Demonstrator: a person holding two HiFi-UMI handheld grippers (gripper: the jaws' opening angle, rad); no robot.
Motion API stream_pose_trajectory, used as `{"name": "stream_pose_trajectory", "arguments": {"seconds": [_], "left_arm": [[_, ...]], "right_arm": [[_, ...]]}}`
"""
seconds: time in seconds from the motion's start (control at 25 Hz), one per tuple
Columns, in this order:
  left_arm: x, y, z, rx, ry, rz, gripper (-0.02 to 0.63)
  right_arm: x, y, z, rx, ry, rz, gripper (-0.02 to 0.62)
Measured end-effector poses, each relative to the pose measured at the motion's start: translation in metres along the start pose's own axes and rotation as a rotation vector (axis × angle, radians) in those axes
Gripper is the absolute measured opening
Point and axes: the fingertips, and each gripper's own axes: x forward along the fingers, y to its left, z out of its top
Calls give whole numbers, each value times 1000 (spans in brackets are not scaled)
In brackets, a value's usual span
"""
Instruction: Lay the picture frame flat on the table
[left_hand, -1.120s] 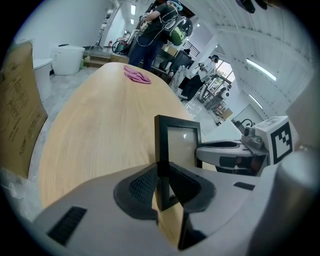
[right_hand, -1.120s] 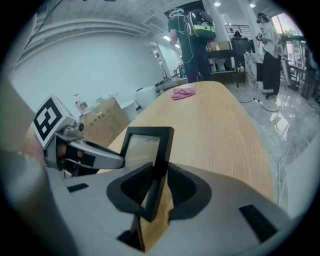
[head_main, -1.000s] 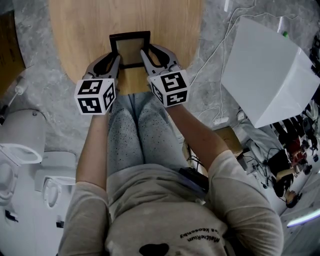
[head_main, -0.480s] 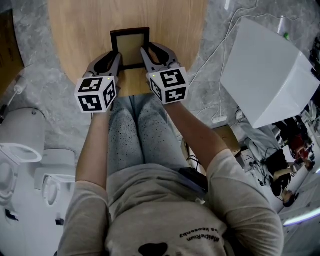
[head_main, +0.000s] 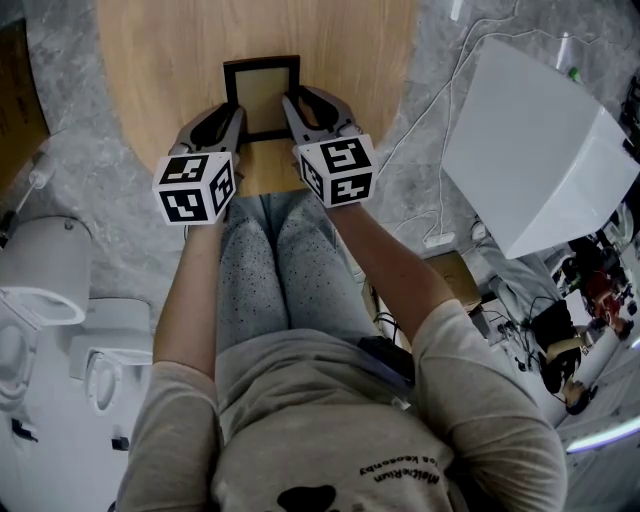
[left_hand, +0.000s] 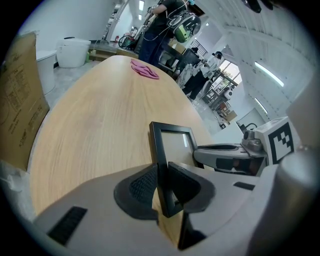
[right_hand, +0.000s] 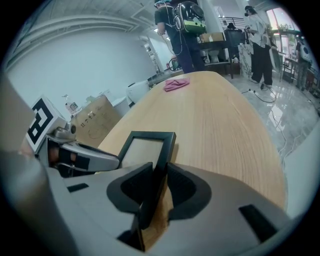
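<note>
Far along the wooden table (head_main: 340, 60) lies, perhaps, a cloth (right_hand: 176, 84).

Both the left gripper (head_main: 232, 118) and the right gripper (head_main: 293, 108) are smooth matt grey plastic with dark, finely ribbed pads (left_hand: 141, 187). The picture frame (head_main: 261, 95) between their jaws has a black satin moulding round a pale, smooth face. The table (head_main: 340, 60) beneath the tools is light wood grain, smooth with a soft sheen; far ahead of them lies a crumpled pink cloth (left_hand: 144, 69), with matt brown cardboard (left_hand: 17, 110) left of the left gripper.

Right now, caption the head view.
Left gripper and right gripper clamp the picture frame by its sides over the table.
</note>
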Motion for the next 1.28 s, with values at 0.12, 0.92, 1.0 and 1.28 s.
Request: {"name": "stream_pose_trajectory", "arguments": {"seconds": [0.12, 0.92, 1.0, 1.28], "left_arm": [[1, 0, 0, 3, 3, 4, 77], [5, 2, 1, 45, 11, 17, 86], [4, 4, 1, 51, 14, 28, 98], [1, 9, 3, 34, 8, 46, 121]], "right_arm": [[1, -1, -1, 5, 3, 0, 97], [5, -3, -2, -14, 36, -6, 107], [4, -2, -4, -16, 45, -6, 112], [-8, 0, -10, -22, 52, -14, 123]]}}
